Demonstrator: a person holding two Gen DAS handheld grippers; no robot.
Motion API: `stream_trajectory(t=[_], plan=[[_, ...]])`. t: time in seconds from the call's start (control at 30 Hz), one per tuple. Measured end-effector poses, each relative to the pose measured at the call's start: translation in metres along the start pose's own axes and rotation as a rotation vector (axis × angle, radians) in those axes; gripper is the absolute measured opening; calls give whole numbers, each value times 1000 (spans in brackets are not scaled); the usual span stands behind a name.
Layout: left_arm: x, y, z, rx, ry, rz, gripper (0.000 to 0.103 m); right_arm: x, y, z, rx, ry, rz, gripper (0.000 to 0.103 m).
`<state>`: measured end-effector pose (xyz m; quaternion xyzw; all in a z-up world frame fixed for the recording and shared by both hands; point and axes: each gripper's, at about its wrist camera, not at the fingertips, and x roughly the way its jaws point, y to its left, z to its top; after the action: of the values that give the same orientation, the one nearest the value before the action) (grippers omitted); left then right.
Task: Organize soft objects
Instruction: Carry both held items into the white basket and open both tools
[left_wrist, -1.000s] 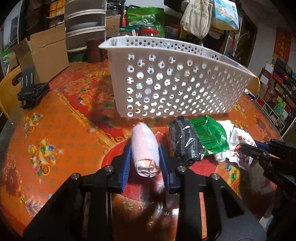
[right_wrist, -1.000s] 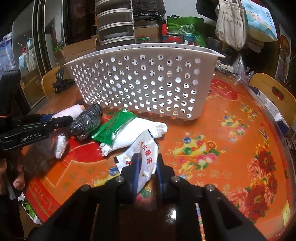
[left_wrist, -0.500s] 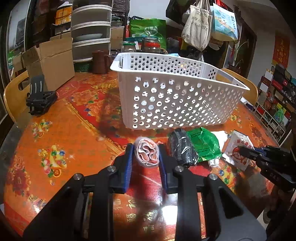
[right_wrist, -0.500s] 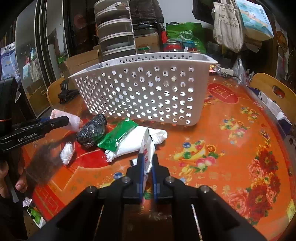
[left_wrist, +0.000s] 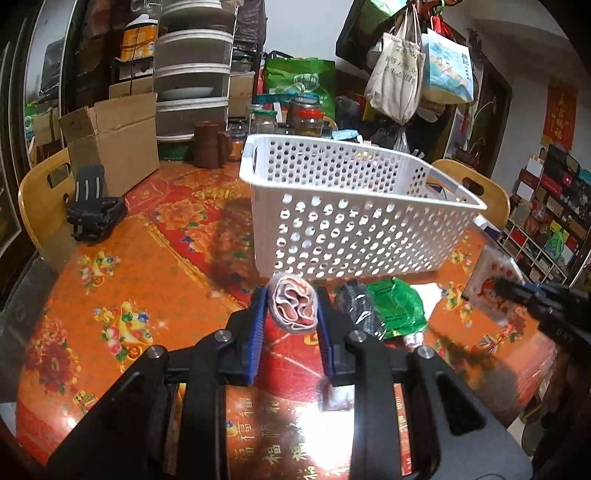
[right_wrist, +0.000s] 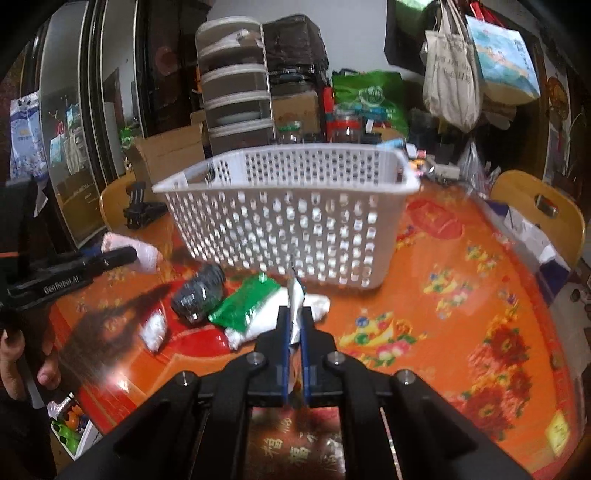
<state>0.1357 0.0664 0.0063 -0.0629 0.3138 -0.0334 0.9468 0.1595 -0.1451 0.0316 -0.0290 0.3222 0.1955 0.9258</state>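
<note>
Cluttered room, orange floral table (left_wrist: 122, 280); white basket (left_wrist: 354, 221) at 12 o'clock of both grippers. Left gripper (left_wrist: 291, 317) clamps pink roll (left_wrist: 293, 308), right gripper (right_wrist: 293, 332) pinches white packet (right_wrist: 294, 314). Lift both clear above the rim before releasing, dark bundle (right_wrist: 199, 295) and green bag (right_wrist: 247, 306) remain at 10 o'clock

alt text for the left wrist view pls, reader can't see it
The left hand-held gripper is shut on a rolled pink cloth, held above an orange floral tablecloth in front of a white perforated basket. To its right, a black bundle and green packet lie on the table; the right hand-held gripper holds a printed pouch.
</note>
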Motion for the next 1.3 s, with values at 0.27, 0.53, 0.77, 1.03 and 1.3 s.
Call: stream_trajectory(t=[0.27,0.53,0.77,1.03,1.3], plan=[[-19,-8,27,13,-29,-19,23,-29,-7,42,-22,-60,-24,3],[-40,-20,86,42,-89,-54,23,-37,0,98,-93,-102,-56,3],[-23,-31,141,58,-75,-83,23,-6,-10,140,-73,-56,-43,4],[62,-48,175,69,81,-50,24,66,-15,158,-72,95,-71,4],[151,-47,172,46,265,-4,24,137,-33,156,-41,272,-109,4]])
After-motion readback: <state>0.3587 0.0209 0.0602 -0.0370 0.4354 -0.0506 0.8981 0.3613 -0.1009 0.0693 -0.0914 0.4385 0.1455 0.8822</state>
